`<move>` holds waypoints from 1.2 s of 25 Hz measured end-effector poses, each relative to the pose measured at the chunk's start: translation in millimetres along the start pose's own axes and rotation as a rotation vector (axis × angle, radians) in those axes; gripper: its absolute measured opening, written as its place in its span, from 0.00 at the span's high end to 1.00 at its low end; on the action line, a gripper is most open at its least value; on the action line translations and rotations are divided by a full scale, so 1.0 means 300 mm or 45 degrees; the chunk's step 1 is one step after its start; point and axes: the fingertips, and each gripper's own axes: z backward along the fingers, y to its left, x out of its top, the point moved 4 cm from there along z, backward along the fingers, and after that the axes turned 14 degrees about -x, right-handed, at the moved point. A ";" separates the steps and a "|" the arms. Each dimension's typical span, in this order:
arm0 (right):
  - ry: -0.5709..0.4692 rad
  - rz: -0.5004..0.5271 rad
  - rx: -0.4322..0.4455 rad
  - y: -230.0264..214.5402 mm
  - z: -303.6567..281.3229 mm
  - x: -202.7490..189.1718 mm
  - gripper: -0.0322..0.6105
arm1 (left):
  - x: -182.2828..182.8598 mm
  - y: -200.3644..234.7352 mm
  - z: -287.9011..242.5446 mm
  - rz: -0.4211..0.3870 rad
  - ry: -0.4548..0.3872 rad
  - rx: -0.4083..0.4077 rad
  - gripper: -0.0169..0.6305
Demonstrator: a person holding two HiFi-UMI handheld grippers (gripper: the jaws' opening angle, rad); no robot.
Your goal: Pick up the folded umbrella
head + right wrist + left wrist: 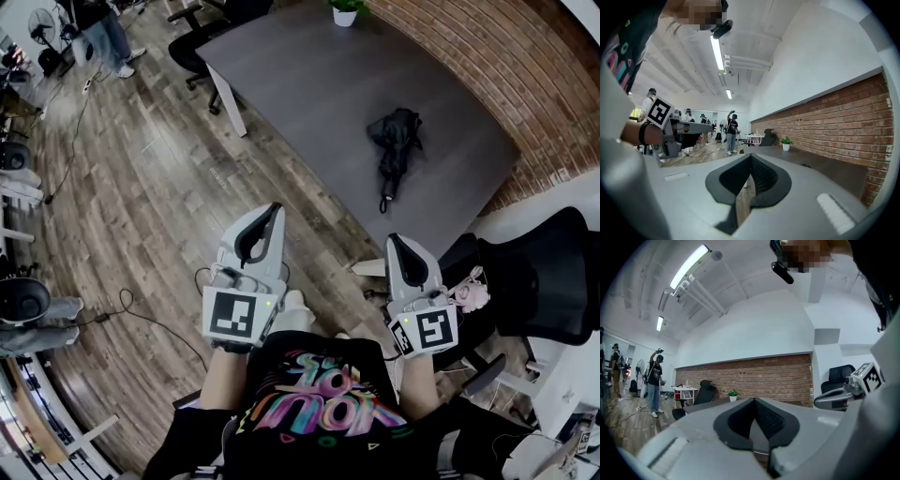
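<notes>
The folded black fabric umbrella [394, 145] is found on the dark grey worktop [300, 84], long axis 12-to-6, at 12 o'clock of the nearer right claw [395, 240] — it and the left claw [274, 209] are closed, empty.

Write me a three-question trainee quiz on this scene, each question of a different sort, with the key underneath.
1. True or false: the black folded umbrella lies on the dark grey table.
2. What stands at the table's far edge? A) a small green plant in a white pot; B) a red mug; C) an open laptop.
3. Short answer: which touches the umbrella, the left gripper or the right gripper?

Key
1. True.
2. A.
3. Neither. Both are short of the table, with their jaws shut on nothing.
</notes>
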 end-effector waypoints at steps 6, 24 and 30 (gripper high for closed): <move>0.004 -0.011 -0.062 0.036 -0.075 0.002 0.95 | -0.002 0.102 -0.041 0.007 -0.021 -0.066 0.97; 0.100 -0.065 -0.140 -0.105 -0.280 -0.103 0.95 | -0.044 0.249 -0.262 -0.006 0.030 -0.096 0.97; 0.111 -0.056 -0.169 -0.266 -0.515 -0.093 0.95 | -0.060 0.341 -0.579 0.018 0.044 -0.167 0.97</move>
